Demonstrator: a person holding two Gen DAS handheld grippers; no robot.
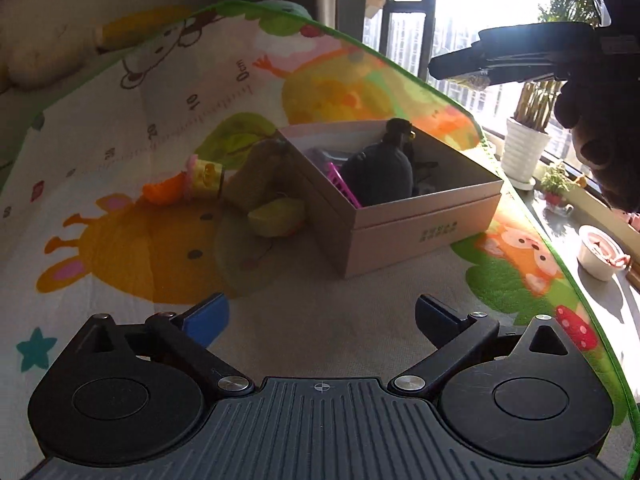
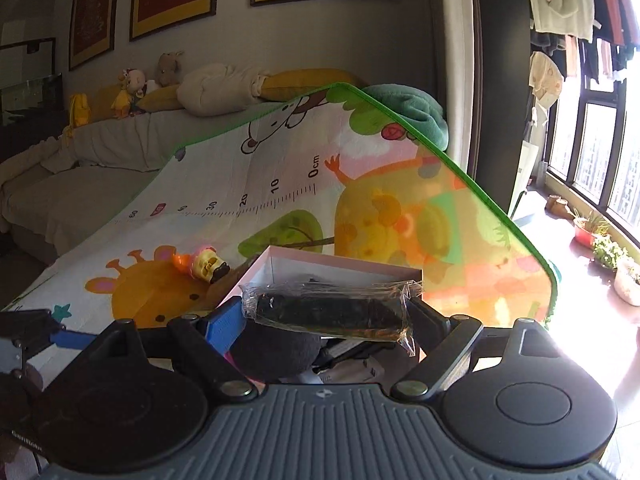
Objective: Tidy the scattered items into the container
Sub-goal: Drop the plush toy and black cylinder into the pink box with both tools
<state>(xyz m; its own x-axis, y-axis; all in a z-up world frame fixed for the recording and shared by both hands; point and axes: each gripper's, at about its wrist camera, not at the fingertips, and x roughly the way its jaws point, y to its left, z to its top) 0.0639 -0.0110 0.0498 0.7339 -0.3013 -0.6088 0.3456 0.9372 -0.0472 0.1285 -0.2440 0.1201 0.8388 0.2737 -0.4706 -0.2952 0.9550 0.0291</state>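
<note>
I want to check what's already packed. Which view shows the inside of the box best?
The left wrist view: it looks down into the open box, showing a dark plush toy and a pink item inside. In the right wrist view the wrapped dark bar held by the right gripper hides most of the interior.

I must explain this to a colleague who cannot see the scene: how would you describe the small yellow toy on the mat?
Find the pink box on the cartoon mat. Left of it, three things lie together; the yellow toy lies farthest from the box, an orange piece at its outer end.
</note>
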